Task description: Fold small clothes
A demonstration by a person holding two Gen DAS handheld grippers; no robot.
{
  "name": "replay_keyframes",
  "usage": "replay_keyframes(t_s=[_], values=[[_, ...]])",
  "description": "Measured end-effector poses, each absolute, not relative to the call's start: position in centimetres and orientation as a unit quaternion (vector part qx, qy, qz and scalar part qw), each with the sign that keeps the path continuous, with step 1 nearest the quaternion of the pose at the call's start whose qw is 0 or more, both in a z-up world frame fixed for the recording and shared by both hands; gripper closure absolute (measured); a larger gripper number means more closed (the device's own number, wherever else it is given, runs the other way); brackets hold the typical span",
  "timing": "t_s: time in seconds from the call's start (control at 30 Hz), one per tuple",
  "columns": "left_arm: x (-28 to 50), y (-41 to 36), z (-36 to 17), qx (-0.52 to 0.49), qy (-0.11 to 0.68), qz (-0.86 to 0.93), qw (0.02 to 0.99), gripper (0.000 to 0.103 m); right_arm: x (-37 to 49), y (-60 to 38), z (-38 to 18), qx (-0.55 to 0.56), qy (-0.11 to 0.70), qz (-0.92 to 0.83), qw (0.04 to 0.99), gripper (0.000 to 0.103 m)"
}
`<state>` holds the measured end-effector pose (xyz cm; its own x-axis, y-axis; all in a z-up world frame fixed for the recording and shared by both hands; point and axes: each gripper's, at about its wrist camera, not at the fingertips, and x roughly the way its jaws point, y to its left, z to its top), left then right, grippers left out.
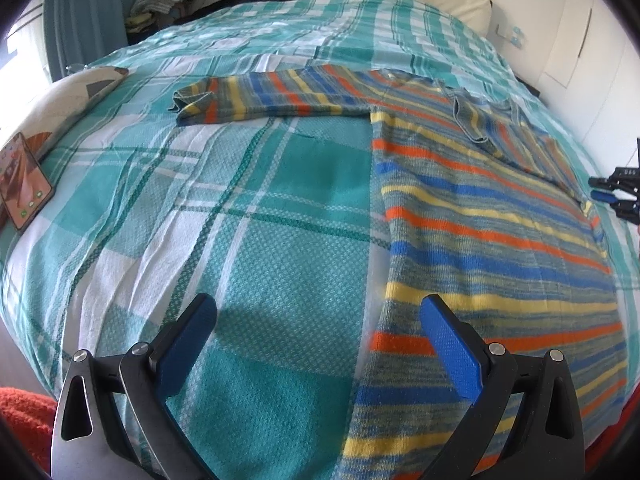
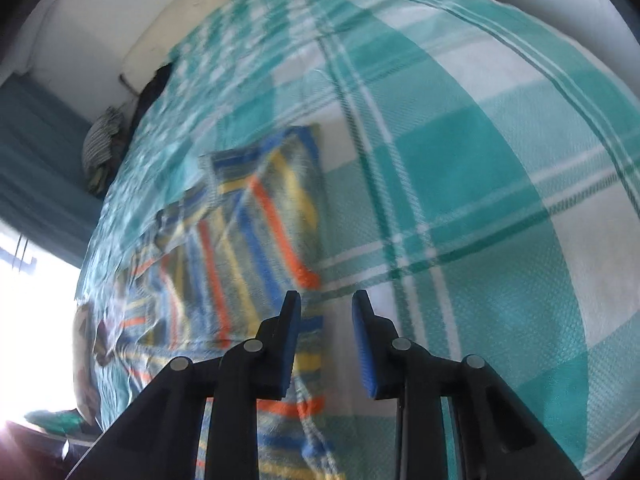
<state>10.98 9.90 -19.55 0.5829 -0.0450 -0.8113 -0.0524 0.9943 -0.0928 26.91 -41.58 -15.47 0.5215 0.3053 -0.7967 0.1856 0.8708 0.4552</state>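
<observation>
While its blue-padded jaws are held wide apart with nothing between them, the left gripper [image 1: 320,336] is poised over the near hem of one striped sweater [image 1: 492,216], apparently to take that edge. One right gripper [image 2: 326,316], jaws narrowly parted and empty, is seen beside the sweater's opposite edge. One sleeve is spread flat across the checked bedspread [image 1: 256,216]; one phone [image 1: 24,180] is propped nearby.

Motion blur smears the striped sweater [image 2: 256,216] in the right wrist view, its hem cut off below
</observation>
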Motion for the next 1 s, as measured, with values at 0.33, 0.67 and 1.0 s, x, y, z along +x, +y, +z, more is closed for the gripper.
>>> replay_keyframes(t_s=[0.33, 0.67, 1.0], values=[[10.7, 9.6, -19.6, -0.024, 0.46, 0.003, 0.888, 0.001, 29.0, -34.4, -17.3, 0.134, 0.555, 0.09, 0.816, 0.07], [10.8, 9.2, -19.8, -0.047, 0.464, -0.009, 0.885, 0.001, 18.9, -36.4, -14.5, 0.19, 0.494, 0.151, 0.835, 0.062], [9.6, 8.5, -20.2, -0.016, 0.484, -0.02, 0.875, 0.001, 6.3, -37.4, -15.9, 0.19, 0.443, 0.073, 0.873, 0.027]])
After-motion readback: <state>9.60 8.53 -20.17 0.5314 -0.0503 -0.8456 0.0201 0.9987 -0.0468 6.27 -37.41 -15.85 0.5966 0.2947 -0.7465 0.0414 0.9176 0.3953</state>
